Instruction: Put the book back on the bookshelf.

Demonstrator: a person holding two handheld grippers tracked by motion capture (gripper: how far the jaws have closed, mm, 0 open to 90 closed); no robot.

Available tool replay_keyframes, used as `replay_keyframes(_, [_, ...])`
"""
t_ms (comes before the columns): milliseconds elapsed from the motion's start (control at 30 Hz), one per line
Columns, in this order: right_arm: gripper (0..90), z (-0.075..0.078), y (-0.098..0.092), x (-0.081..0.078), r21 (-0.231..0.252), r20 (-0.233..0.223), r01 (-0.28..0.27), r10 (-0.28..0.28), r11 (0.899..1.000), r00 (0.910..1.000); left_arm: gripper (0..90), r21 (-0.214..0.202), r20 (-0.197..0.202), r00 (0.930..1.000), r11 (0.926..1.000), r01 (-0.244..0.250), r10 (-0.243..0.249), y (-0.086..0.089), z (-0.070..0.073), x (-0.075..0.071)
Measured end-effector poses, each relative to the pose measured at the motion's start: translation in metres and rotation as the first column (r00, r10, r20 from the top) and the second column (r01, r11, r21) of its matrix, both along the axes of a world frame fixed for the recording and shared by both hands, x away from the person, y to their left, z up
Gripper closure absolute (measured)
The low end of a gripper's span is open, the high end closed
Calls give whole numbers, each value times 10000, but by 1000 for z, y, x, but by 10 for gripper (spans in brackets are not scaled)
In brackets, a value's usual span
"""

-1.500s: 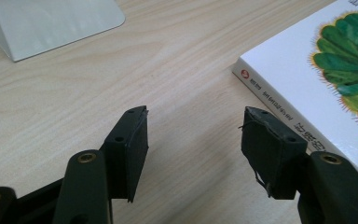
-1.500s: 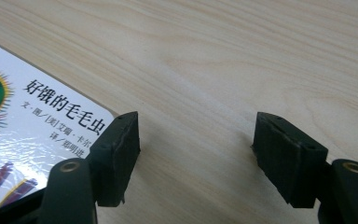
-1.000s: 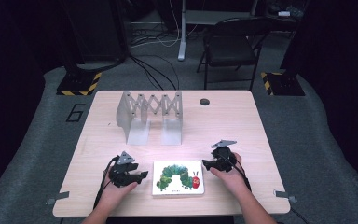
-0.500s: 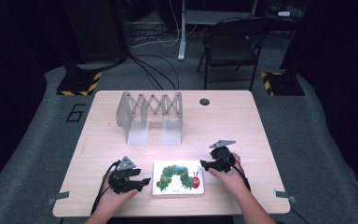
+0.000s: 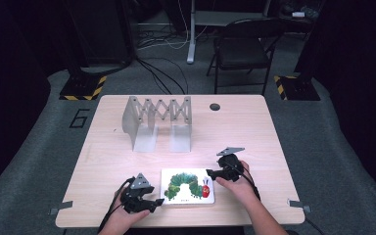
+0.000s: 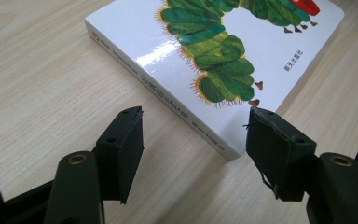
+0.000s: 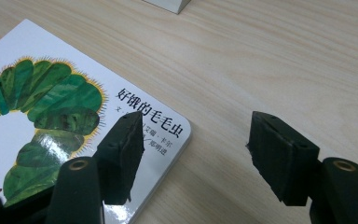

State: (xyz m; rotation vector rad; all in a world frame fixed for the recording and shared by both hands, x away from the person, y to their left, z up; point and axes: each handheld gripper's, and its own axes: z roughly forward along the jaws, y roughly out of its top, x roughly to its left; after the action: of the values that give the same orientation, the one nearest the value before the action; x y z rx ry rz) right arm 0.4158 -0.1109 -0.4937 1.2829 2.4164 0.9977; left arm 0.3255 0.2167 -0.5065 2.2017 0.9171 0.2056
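Note:
A white board book with a green caterpillar on its cover (image 5: 188, 186) lies flat near the table's front edge. My left gripper (image 5: 154, 201) is at the book's front left corner. In the left gripper view that corner (image 6: 223, 147) lies between the jaws of the gripper (image 6: 195, 116), which have just been opening and do not touch it. My right gripper (image 5: 210, 172) is at the book's far right corner. In the right gripper view the book (image 7: 51, 107) passes under one pad of the gripper (image 7: 196, 119), whose jaws have just been opening over bare wood.
A grey metal accordion rack (image 5: 156, 122) stands at the back middle of the wooden table (image 5: 254, 137). A black cable hole (image 5: 215, 106) sits near the far edge. A folding chair (image 5: 240, 49) stands on the floor beyond.
My left hand has slid toward the front edge and a little right, to the book's front left corner. The right hand has stayed in place. The book has not moved.

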Motion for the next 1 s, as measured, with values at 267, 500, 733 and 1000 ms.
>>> replay_keyframes(267, [353,-1,3,4,-43,-142,-196,196,9998,9997,355,105,159,9995,9996,269,-271,-7,-1,-8])
replay_keyframes(500, [355,-3,8,7,-75,-200,-424,422,9991,9989,353,427,188,9988,9981,451,-460,-14,-6,-11])
replay_keyframes(733, [361,-5,10,7,27,-476,-444,445,9990,9979,346,649,322,9976,9962,585,-606,-19,-8,-11])
replay_keyframes(1000, [372,-10,16,10,2,-776,-625,623,9980,9950,342,768,502,9972,9957,517,-557,-23,-10,-11])
